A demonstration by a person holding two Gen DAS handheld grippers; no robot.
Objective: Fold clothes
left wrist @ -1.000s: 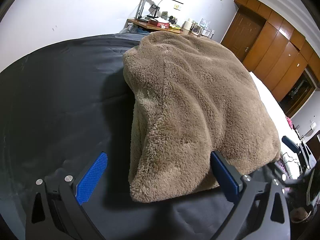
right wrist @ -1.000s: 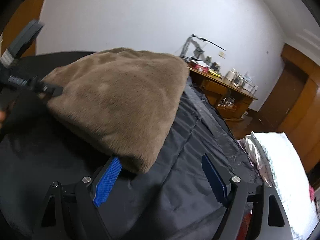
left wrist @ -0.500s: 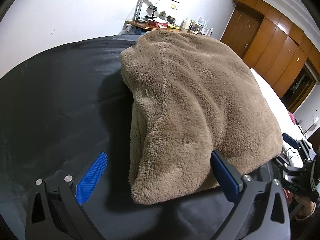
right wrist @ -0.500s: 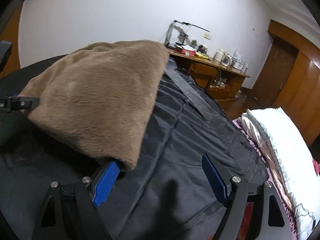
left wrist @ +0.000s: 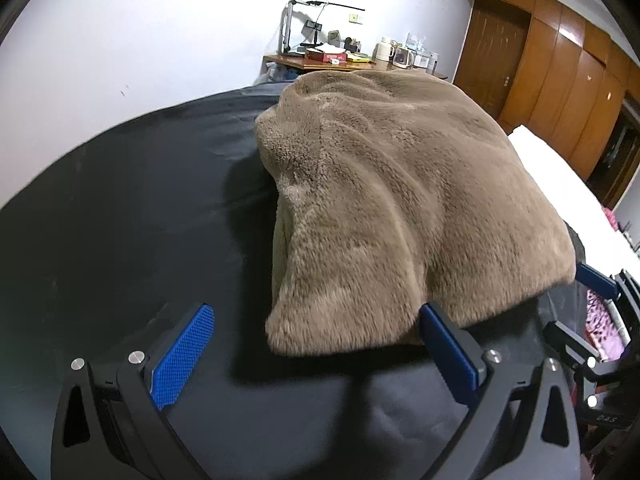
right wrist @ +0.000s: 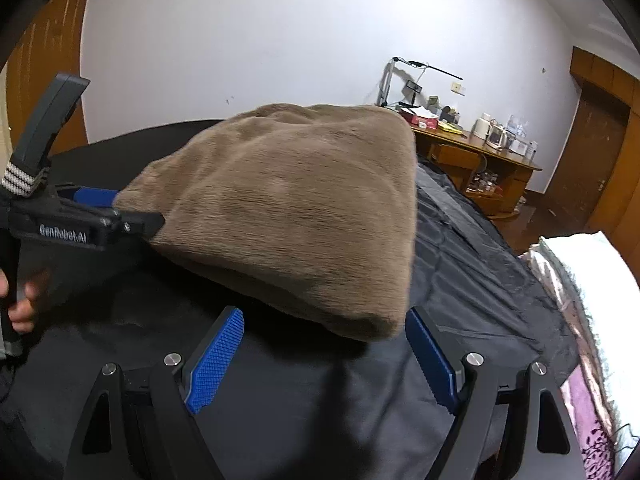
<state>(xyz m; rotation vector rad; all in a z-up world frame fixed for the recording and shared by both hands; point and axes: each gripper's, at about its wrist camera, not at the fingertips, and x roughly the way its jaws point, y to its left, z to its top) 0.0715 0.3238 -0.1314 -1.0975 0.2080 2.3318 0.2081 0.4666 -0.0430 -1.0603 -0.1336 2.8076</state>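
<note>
Centrally, a folded brown fleece garment [left wrist: 400, 208] is laid on the black-covered surface [left wrist: 120, 220]; left gripper [left wrist: 316, 354] and right gripper [right wrist: 324, 356] are held open at its near corners.

Each gripper is a black forked frame with triangular cut-outs and round silver screw heads near the finger roots. The left gripper [left wrist: 316, 344] and right gripper [right wrist: 324, 348] carry blue pads [right wrist: 216, 360] with a fine knurled grid. Seen side-on, the left one shows white "GenRobot.AI" lettering, a grey handle and a striped band
</note>
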